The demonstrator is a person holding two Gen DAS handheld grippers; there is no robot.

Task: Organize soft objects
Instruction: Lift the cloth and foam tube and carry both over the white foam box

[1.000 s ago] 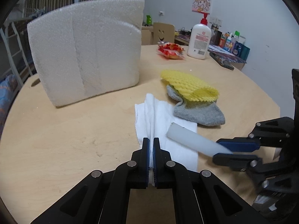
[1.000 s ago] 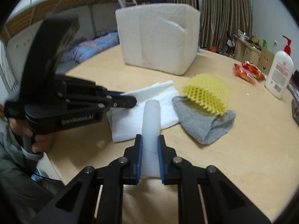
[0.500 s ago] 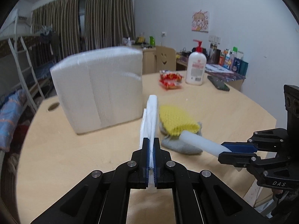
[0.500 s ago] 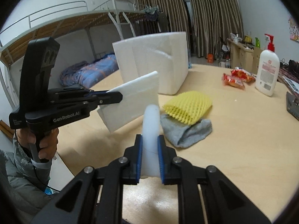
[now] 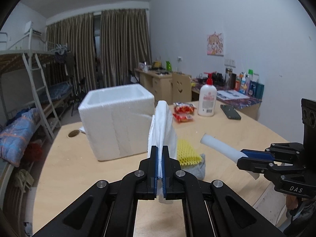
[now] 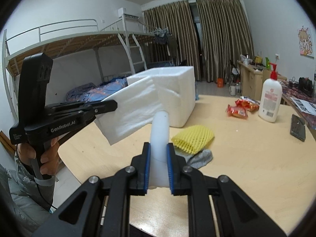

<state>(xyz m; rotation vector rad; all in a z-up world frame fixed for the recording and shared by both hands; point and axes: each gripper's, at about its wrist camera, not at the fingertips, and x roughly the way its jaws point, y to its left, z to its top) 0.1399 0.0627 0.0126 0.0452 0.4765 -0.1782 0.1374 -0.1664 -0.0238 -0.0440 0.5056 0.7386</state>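
Both tools lifted higher than before, left tool (image 5: 160, 169) pinching white foam sheet (image 6: 136, 106), right tool (image 6: 158, 169) apparently clamping foam tube (image 6: 160, 130).

The white foam box (image 5: 116, 122) stands on the far-left part of the table (image 5: 79, 173), its top open. Ahead, the yellow foam net (image 5: 186, 153) lies on the gray sock (image 5: 199, 168). Snack packets (image 5: 182, 111), lotion bottle (image 5: 207, 100) and phone (image 5: 230, 112) occupy the far right. Near-left tabletop lies bare.

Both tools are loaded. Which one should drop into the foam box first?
Left, probably. The left tool, holding the white foam sheet, is nearer the foam box than the right tool with its foam tube.
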